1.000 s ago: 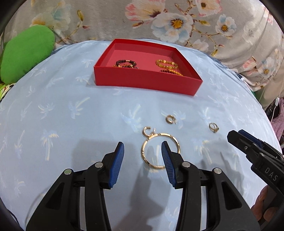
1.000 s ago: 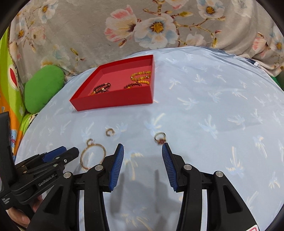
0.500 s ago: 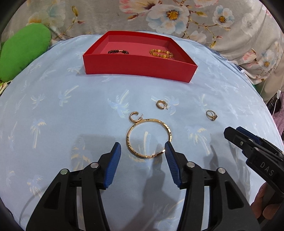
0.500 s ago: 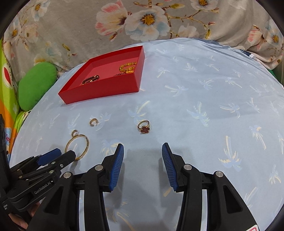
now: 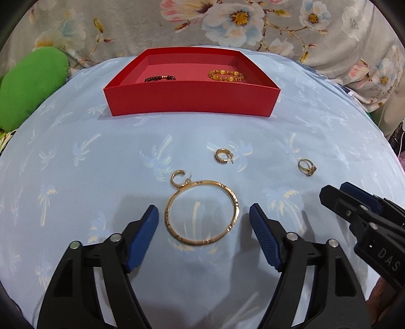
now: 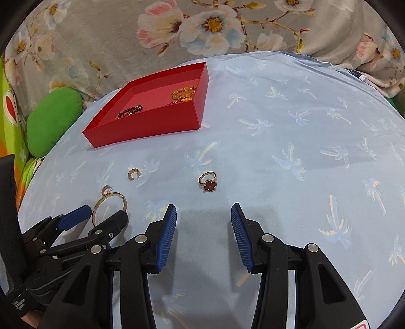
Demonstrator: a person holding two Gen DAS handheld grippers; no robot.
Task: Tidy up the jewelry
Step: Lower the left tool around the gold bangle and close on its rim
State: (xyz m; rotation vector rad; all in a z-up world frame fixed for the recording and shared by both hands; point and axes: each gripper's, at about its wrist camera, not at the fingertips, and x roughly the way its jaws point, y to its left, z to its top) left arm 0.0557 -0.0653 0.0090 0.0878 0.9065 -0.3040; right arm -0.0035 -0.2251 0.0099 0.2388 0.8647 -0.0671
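Note:
A gold bangle (image 5: 202, 212) lies on the light blue cloth, between the open fingers of my left gripper (image 5: 203, 215). A small gold hoop earring (image 5: 178, 178) touches its far edge; a second hoop earring (image 5: 222, 156) lies further off. A gold ring with a red clover (image 6: 208, 182) lies just ahead of my open, empty right gripper (image 6: 203, 215); it also shows in the left wrist view (image 5: 306, 167). The red tray (image 5: 192, 101) at the back holds a dark bead bracelet (image 5: 160, 78) and an amber bead bracelet (image 5: 226, 75).
A green cushion (image 5: 30, 83) lies at the far left. Floral grey fabric (image 5: 227, 22) rises behind the tray. The blue cloth (image 6: 303, 141) stretches out to the right. The two grippers sit close side by side.
Both grippers have pulled back and lifted a little. The left gripper's fingers have opened wider around the bangle. The ring now lies ahead of the right gripper, not at its finger.

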